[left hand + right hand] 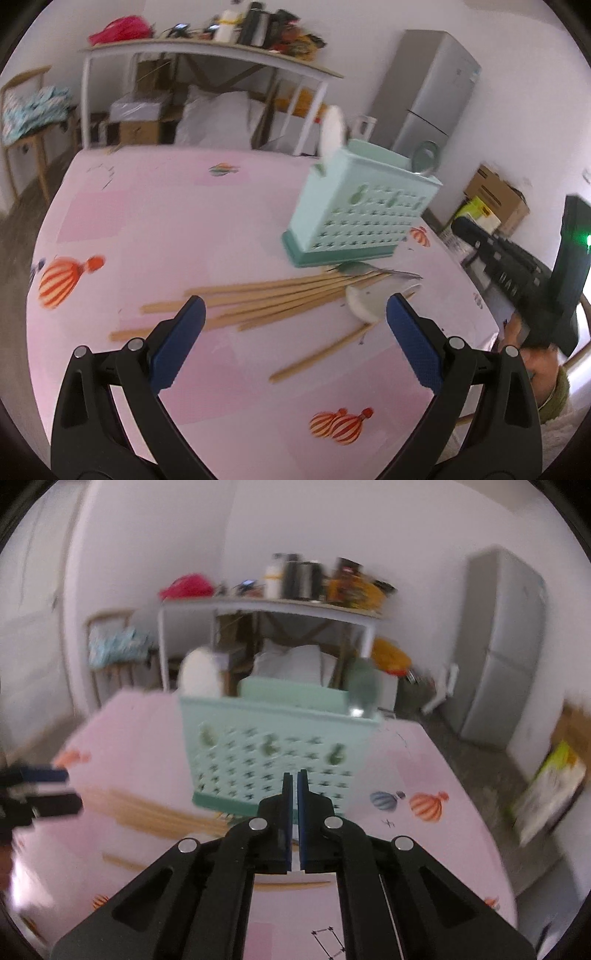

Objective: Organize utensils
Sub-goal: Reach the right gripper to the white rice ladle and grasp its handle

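Beside the mint utensil holder [364, 206] (perforated walls): tan wooden chopsticks [258, 299], fanned; left gripper [295, 317] spread empty, right gripper [294, 775] closed, seemingly empty.

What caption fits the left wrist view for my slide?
Open left tool above scattered wooden chopsticks and a white spoon, beside a mint utensil holder.

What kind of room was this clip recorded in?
Probably a lived-in home kitchen or dining room: a table under a pink balloon-print cloth, a grey fridge against the wall, and a cluttered shelf table behind.
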The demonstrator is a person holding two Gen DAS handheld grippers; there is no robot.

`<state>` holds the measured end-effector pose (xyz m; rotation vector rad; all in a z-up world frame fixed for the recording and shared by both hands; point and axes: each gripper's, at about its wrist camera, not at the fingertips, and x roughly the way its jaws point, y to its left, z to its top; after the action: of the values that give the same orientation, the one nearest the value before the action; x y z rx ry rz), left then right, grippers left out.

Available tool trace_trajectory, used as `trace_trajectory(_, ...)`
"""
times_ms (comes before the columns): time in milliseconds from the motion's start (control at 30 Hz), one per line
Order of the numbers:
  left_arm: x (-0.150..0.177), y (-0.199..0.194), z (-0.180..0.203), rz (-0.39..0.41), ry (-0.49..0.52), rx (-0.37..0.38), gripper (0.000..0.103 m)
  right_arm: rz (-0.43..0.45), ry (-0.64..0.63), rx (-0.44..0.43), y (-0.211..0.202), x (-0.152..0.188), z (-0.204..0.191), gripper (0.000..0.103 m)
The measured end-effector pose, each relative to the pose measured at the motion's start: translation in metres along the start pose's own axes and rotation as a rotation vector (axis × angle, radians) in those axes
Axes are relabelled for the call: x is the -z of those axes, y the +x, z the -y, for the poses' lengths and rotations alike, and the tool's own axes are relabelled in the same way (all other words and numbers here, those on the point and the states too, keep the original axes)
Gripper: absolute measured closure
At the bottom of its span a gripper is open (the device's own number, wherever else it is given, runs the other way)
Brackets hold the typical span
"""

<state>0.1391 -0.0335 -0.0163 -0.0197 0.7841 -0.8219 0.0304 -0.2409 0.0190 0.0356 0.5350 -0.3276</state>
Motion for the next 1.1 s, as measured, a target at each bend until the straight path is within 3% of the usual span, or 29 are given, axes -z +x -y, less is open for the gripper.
trace_trajectory(133, -0.005, 0.010, 0.026, 0.002, 0.101, 0.001, 0.009, -0.012, 0.131, -0.085, -0.002, 0.002, 0.034, 0.100)
trace_trajectory(300, -0.002, 0.017, 0.044, -0.008, 0.146, -0.017, 0.010, -0.097, 0.169, -0.282, 0.007, 0.022, 0.034, 0.099)
trace_trajectory(367, 0.002, 0.019, 0.042, -0.027, 0.143, -0.044, 0.017, -0.143, 0.157, -0.317, 0.011, 0.034, 0.028, 0.096)
trace_trajectory(533, 0.011, 0.024, 0.022, -0.095, 0.065, -0.117, 0.030, -0.231, 0.118, -0.404, 0.025, 0.055, -0.008, 0.069)
trace_trajectory(733, 0.017, 0.014, -0.008, -0.124, -0.035, -0.147, 0.044, -0.263, -0.050, -0.348, 0.041, 0.059, -0.059, 0.069)
trace_trajectory(867, 0.017, 0.008, -0.015, -0.112, -0.069, -0.139, 0.054, -0.312, -0.183, -0.232, 0.058, 0.064, -0.089, 0.069)
trace_trajectory(900, 0.017, 0.007, -0.016, -0.109, -0.073, -0.134, 0.055, -0.316, -0.199, -0.217, 0.060, 0.064, -0.093, 0.076)
trace_trajectory(933, 0.017, 0.006, -0.017, -0.105, -0.078, -0.123, 0.058, -0.320, -0.198, -0.205, 0.063, 0.064, -0.094, 0.090)
trace_trajectory(1100, 0.012, 0.009, -0.010, -0.093, -0.072, -0.066, 0.062, -0.302, -0.124, -0.206, 0.062, 0.058, -0.078, 0.096)
